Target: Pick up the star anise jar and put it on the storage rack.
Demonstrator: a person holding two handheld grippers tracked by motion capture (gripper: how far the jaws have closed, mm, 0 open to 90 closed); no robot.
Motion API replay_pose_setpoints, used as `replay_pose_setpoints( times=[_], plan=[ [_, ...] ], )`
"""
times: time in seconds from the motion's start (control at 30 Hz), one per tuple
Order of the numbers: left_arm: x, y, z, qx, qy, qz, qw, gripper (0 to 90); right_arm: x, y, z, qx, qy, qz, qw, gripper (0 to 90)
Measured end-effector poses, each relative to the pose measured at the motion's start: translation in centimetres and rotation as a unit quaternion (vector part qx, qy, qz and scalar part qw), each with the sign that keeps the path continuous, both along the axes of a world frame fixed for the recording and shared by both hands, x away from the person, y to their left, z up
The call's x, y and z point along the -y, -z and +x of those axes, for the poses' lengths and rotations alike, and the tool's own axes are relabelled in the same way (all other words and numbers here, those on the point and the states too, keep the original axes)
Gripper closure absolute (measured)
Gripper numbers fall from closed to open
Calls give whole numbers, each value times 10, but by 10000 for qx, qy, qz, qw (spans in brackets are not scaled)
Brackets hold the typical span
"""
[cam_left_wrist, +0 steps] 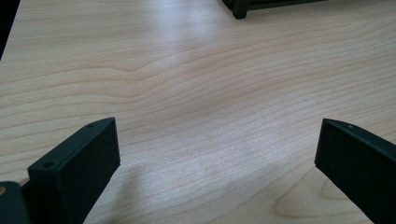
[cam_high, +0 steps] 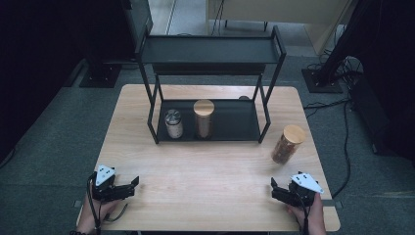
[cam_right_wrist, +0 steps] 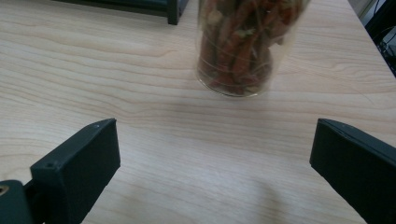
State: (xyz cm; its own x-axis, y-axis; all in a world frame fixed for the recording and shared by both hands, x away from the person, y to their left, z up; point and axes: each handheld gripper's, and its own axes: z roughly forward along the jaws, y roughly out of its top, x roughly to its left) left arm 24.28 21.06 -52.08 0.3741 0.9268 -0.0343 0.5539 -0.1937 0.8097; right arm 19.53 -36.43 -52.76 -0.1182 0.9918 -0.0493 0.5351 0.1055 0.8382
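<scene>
**Plainly a tall jar, easy to tip, waits in front of open jaws**

Nearest the right gripper [cam_high: 283, 192] stands a clear glass jar [cam_high: 288, 144] with a pale wooden lid, right of centre in the high view, on the bare wooden table [cam_high: 205, 166]. It holds reddish-brown dried pieces. In the right gripper view the jar [cam_right_wrist: 239, 46] sits at the upper middle of the frame, upright, its lid cut off by the top edge. The right gripper's jaws are spread wide with nothing between them, low in the frame and well short of the glass.

At the lower left of the high view the left gripper [cam_high: 128, 187] also rests with its jaws apart and empty, aimed across plain wood.

Beyond the jar, in the upper middle of the high view, a black two-tier rack [cam_high: 210, 54] stands on the table. Its bottom shelf carries a metal-lidded jar [cam_high: 173, 123] and a tall wooden-lidded jar [cam_high: 203, 118], side by side.

Likely risks: the jar is tall and narrow, so one jaw touching first could push it over or slide it toward the right table edge, which is near. Smooth glass may slip in a light hold. A high grip on the lid could lift the lid alone. The rack's front leg [cam_high: 265, 128] stands just left of the jar and could catch it on the way in.
</scene>
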Motion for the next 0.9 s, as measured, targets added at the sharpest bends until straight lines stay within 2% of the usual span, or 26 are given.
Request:
replay_pose_setpoints(
  times=[0.53, 0.9],
  plan=[
    [0, 0, 0, 1, -9, -6, 10000, 4, 34, 0, -10, 7, 280, 64, 9996, 14],
    [0, 0, 0, -3, -20, -6, 10000, 4, 54, 1, -16, -21, 445, 6, 9990, 14]
  ],
)
